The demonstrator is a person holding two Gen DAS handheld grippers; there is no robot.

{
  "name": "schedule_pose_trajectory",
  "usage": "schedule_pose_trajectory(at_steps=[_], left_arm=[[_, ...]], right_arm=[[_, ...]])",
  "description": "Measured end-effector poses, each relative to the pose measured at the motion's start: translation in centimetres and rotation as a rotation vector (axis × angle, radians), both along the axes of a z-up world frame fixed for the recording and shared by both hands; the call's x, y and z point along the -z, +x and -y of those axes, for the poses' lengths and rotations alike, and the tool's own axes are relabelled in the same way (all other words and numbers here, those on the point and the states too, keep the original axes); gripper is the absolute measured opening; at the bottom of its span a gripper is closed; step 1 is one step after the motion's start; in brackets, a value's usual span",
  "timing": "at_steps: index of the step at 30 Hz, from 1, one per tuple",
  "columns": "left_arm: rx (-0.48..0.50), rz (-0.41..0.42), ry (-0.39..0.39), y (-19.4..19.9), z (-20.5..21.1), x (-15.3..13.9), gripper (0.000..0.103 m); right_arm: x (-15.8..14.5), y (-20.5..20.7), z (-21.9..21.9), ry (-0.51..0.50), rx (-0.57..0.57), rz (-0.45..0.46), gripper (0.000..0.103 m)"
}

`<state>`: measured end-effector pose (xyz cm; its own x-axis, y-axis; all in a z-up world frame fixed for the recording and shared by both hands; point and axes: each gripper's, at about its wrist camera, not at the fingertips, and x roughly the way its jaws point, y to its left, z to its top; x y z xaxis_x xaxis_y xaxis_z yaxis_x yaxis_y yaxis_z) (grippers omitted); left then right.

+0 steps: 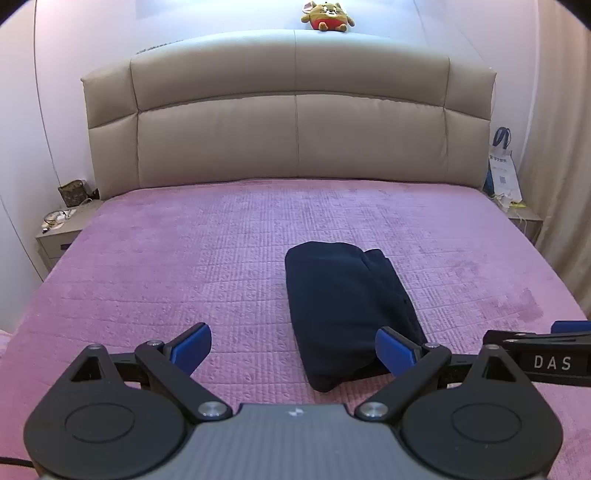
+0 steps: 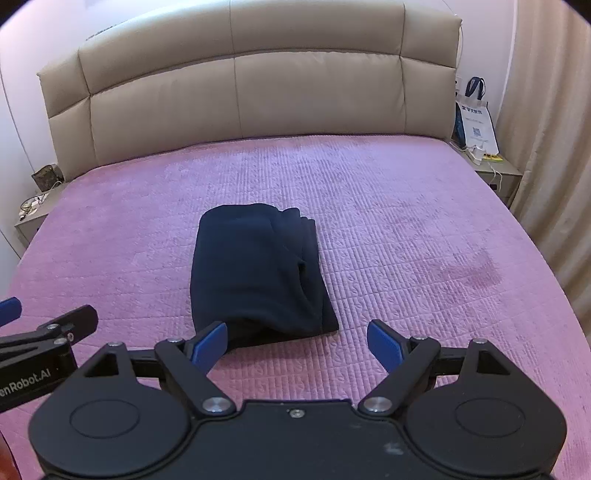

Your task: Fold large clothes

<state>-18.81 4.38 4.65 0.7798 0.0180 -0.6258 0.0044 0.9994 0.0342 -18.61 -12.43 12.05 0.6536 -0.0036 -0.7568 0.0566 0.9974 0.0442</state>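
Dark navy garment (image 2: 255, 273) folded into compact bundle, lying mid-bed on pink bedspread (image 2: 406, 229).

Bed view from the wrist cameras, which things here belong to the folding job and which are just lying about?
Job:
- folded navy garment
- pink bedspread
- left tool, open
- right tool, open

Lying about:
- plush toy on the headboard
- white tote bag
- bedside clutter

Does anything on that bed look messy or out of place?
Mostly tidy. The folded dark garment lies slightly askew, its layers fanning out unevenly along the right edge, and a darker patch marks the pink bedspread to its right.
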Motion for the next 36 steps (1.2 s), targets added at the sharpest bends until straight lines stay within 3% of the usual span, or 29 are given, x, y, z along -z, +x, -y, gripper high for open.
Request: schedule_pose_trajectory(at_steps=[18, 36], left_arm=[[0.023, -0.029, -0.002, 0.75, 0.1, 0.59, 0.097], [0.033, 0.008, 0.033, 0.45, -0.4, 0.64, 0.098]], right_arm=[[0.05, 0.07, -0.26, -0.006, -0.009, -0.019, 0.098], [-0.03, -0.17, -0.15, -0.014, -0.027, -0.024, 0.098]])
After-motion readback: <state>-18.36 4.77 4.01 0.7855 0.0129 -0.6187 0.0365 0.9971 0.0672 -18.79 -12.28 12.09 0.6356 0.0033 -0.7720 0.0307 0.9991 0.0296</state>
